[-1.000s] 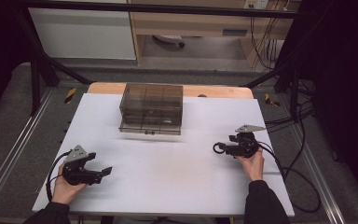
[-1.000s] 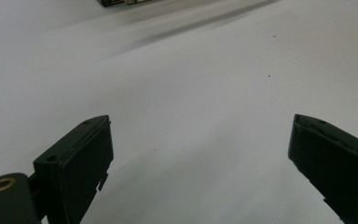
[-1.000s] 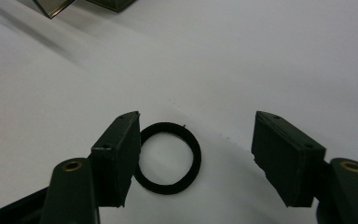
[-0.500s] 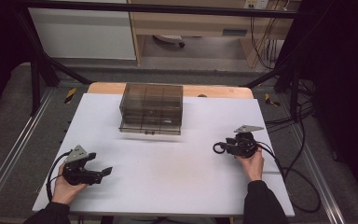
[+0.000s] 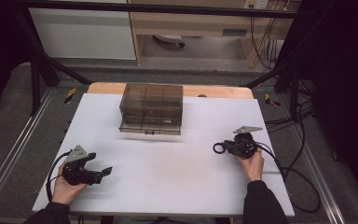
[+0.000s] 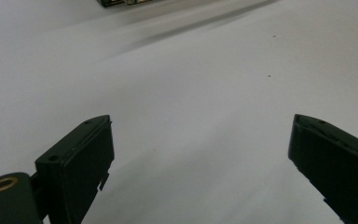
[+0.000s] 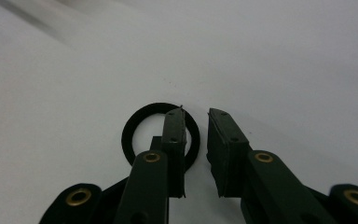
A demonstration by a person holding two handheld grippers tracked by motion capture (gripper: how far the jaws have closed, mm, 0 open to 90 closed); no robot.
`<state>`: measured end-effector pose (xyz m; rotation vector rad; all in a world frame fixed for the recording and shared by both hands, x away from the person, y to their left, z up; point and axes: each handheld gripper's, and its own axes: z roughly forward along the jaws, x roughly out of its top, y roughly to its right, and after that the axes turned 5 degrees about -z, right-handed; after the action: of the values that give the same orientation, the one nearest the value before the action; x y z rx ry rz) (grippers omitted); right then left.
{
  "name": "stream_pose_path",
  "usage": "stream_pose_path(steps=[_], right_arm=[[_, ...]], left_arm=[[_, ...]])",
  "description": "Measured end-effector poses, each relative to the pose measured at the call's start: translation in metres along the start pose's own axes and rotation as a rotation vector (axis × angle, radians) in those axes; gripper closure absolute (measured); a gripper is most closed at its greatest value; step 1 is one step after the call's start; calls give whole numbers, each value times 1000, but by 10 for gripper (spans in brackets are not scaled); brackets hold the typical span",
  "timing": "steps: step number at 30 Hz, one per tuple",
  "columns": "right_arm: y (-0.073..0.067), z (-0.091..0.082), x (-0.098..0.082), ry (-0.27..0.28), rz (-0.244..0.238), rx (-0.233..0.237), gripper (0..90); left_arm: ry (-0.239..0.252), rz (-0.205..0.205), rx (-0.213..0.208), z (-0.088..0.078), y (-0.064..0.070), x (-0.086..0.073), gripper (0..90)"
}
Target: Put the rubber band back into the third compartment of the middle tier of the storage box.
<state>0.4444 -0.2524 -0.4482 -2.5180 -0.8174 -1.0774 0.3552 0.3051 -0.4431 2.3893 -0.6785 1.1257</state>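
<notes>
The right gripper [image 7: 196,114] has its jaws drawn close with a narrow gap left between them. A black ring [image 7: 128,137] lies flat on the white table [image 5: 177,186] underneath. One jaw sits across the ring's opening and the near side of its rim falls in the gap, so the jaws bracket the rim but are not pinching it, as far as I can make out. From the high view, this gripper [image 5: 230,148] is close to the table's right edge, about halfway back. The ring [image 5: 214,148] pokes out at its tip, towards the middle of the table, and the person's right hand [image 5: 251,163] is behind it.

The left gripper [image 6: 203,121] is spread wide with nothing between its jaws but bare tabletop. It rests near the front left corner [image 5: 103,171], well apart from everything else.

Further out, a smoky see-through box [image 5: 151,107] with compartments stands at the middle of the far edge, a fair way from both grippers.

I'd say the step in hand is taking hold of the ring, and the grasp isn't finished. The next move would be to squeeze the jaws onto that thin rim. The ring is flat and slight, so it could skid or tip up if the jaws close off-centre. Only once it is held firmly does it make sense to lift it towards the box.
</notes>
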Motion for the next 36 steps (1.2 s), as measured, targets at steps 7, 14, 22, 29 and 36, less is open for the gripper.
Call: stream_pose_path(steps=[7, 14, 22, 29, 36], right_arm=[[-1, 1, 0, -15, -2, -3, 806], [-1, 2, -1, -18, -1, -5, 822], [-2, 3, -1, -24, 2, -11, 853], [-2, 3, -1, -25, 4, -12, 865], [-2, 1, -1, -25, 6, -11, 867]], left_arm=[[1, -1, 1, 0, 0, 0, 65], [3, -1, 3, 0, 0, 0, 66], [3, -1, 3, 0, 0, 0, 66], [4, -1, 3, 0, 0, 0, 66], [4, -1, 2, -1, 0, 0, 66]])
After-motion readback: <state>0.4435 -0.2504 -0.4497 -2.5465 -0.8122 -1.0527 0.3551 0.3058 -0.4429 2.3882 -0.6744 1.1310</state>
